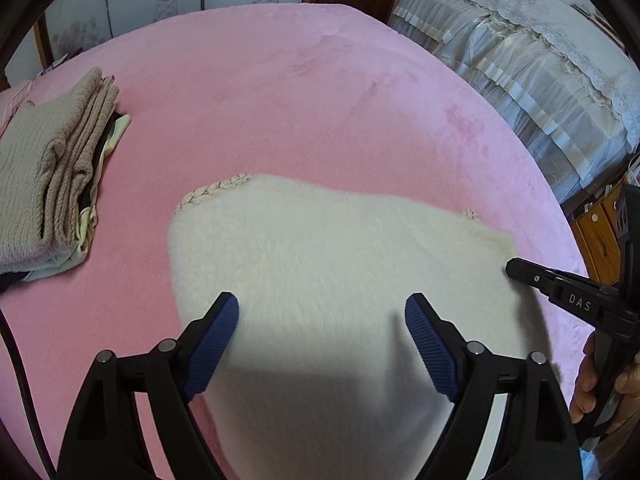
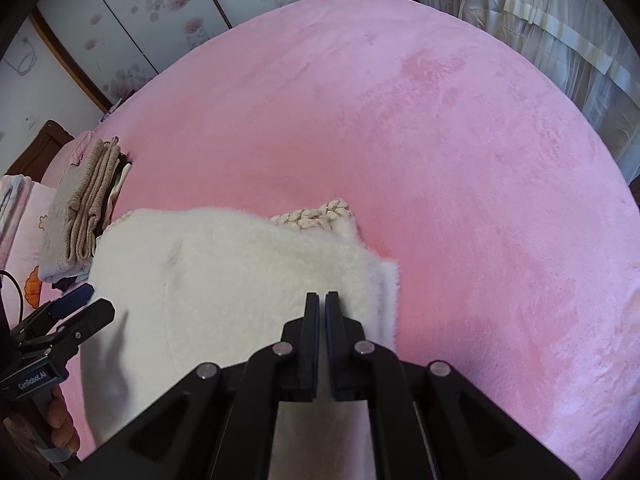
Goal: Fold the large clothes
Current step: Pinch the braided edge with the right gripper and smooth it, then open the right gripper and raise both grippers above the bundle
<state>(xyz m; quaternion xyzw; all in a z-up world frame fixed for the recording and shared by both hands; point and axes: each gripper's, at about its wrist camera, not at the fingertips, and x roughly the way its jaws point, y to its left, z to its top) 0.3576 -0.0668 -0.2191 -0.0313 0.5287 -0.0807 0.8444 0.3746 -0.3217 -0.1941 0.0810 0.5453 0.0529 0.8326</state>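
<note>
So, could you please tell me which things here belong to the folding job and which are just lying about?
Part of the job:
- fluffy white garment
- left gripper, open above it
- right gripper, shut at its edge
- pink bed cover

Lying about:
- stack of folded clothes
- lace curtains
- floral wardrobe doors

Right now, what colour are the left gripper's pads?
Dark blue, ribbed pads on black fingers; clearest in the left wrist view.

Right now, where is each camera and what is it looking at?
Left wrist: on the left gripper, looking down at the white sweater; jaws open, right gripper at the side.
Right wrist: on the right gripper, jaws shut, over the sweater's edge; left gripper shows.
Both see the sweater, pink bed and folded pile.
</note>
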